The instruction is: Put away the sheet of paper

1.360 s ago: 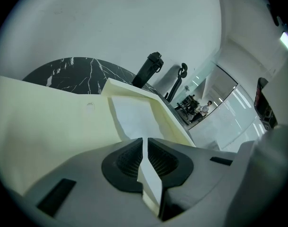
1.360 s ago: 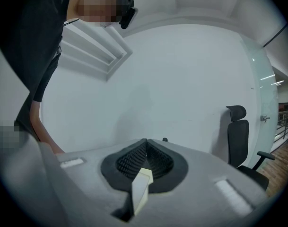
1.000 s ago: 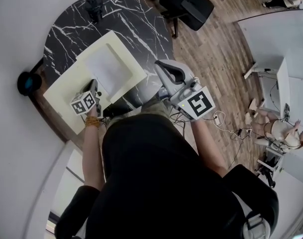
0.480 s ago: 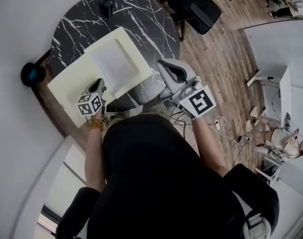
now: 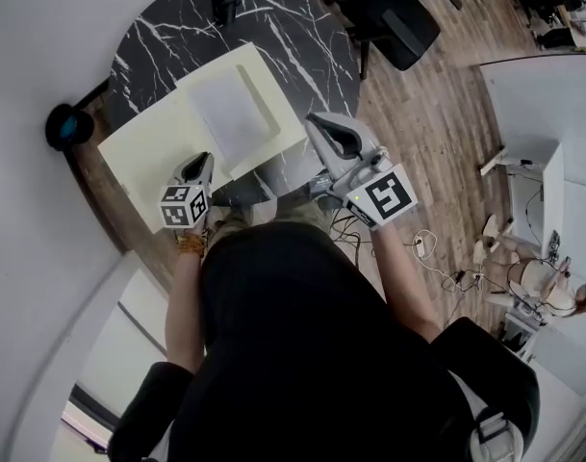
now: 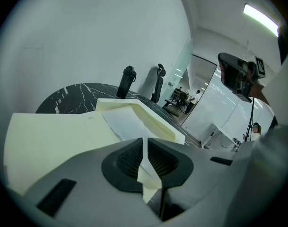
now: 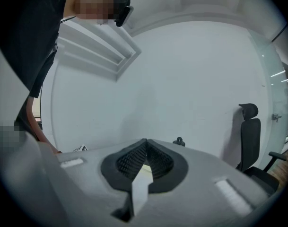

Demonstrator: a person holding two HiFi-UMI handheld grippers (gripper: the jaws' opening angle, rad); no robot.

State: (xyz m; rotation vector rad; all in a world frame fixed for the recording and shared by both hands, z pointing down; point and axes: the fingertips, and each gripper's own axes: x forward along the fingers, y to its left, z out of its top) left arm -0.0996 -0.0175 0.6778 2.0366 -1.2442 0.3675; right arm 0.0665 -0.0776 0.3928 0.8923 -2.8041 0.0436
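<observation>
— One sheet (image 5: 230, 118)? Where?
— In the one open folder (image 5: 148, 152) on the table (image 5: 302, 37). Two grippers, mine: left gripper (image 5: 200, 160) clenched, empty, at the folder's near edge; right gripper (image 5: 318, 123) clenched, empty, beside it.

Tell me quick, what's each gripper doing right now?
Left gripper: closed, nothing in it, over the open folder.
Right gripper: closed, empty.
</observation>
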